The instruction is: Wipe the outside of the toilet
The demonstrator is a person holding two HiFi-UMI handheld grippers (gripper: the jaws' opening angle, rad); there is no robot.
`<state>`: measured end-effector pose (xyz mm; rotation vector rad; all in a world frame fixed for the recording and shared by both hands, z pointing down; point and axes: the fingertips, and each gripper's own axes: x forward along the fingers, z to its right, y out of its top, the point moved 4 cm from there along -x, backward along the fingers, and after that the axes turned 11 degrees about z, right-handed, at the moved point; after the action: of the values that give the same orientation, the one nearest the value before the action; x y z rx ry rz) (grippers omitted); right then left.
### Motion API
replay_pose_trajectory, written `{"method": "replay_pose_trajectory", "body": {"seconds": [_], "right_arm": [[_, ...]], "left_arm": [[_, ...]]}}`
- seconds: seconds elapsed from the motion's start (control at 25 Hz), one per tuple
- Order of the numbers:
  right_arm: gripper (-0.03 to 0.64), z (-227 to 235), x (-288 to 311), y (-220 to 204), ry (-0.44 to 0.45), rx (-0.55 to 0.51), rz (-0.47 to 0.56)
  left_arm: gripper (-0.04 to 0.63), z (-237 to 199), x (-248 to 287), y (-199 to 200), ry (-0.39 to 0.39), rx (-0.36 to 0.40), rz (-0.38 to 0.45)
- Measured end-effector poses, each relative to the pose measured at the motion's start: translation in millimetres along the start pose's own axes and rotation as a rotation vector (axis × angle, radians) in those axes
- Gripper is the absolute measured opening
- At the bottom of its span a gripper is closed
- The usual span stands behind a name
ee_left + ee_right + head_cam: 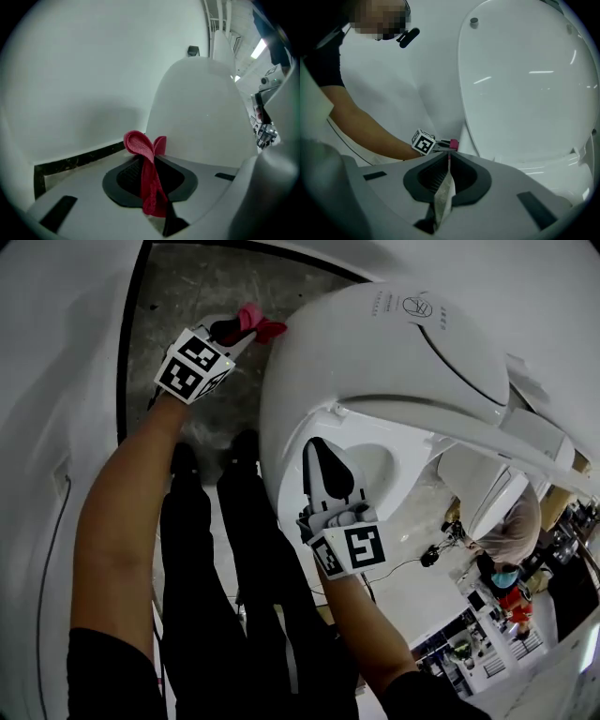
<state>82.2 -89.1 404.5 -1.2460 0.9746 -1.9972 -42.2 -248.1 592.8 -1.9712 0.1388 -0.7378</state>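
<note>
1. While clamped on a red cloth [149,185], the left gripper [230,330] holds it against the toilet's [328,362] outer side.
2. The right gripper [318,448], jaws pinching a white wipe [442,197], sits at the front rim.

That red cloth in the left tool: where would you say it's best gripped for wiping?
Probably as held now: the left gripper is shut across the bunched middle of the red cloth, coming from its tail end, so the soft folded loop sticks out past the jaw tips toward the toilet. That loop, not hard plastic, would meet the white surface.
</note>
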Motion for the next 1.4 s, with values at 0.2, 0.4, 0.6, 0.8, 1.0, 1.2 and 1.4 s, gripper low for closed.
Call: {"method": "replay_pose_trajectory", "body": {"seconds": [0.2,0.4,0.6,0.8,1.0,1.2,1.4], "right_arm": [[0.04,15.7,5.9,-3.8,-0.033,0.067,-0.002],[0.04,18.7,-1.4,-3.3,-0.035,0.075,0.008],[0.04,21.5,-6.9,-19.7,-0.05,0.104,-0.007],[0.04,10.3,-17.8,-32.3,-0.057,0.103,-0.012],[0.04,-4.9,-29.0,-43.6,-0.073,0.097,-0.01],[0.04,-26.7,-38.3,-55.3,-0.075,0.076,-0.009],[0.04,-30.3,-53.0,-69.0,-0.107,0.073,-0.005]], "left_arm": [[0.078,1.4,48.6,16.4,-0.08,0.084,0.003],[0.072,19.3,58.0,15.4,-0.097,0.078,0.007],[0.069,30.1,54.1,-0.8,-0.109,0.045,0.014],[0.069,47.4,38.8,-14.8,-0.13,0.056,0.008],[0.069,79.3,13.7,-33.7,-0.138,0.03,0.017],[0.069,131.0,-21.4,-68.4,-0.206,-0.006,0.001],[0.069,198.7,-49.2,-116.3,-0.279,-0.032,-0.053]]}}
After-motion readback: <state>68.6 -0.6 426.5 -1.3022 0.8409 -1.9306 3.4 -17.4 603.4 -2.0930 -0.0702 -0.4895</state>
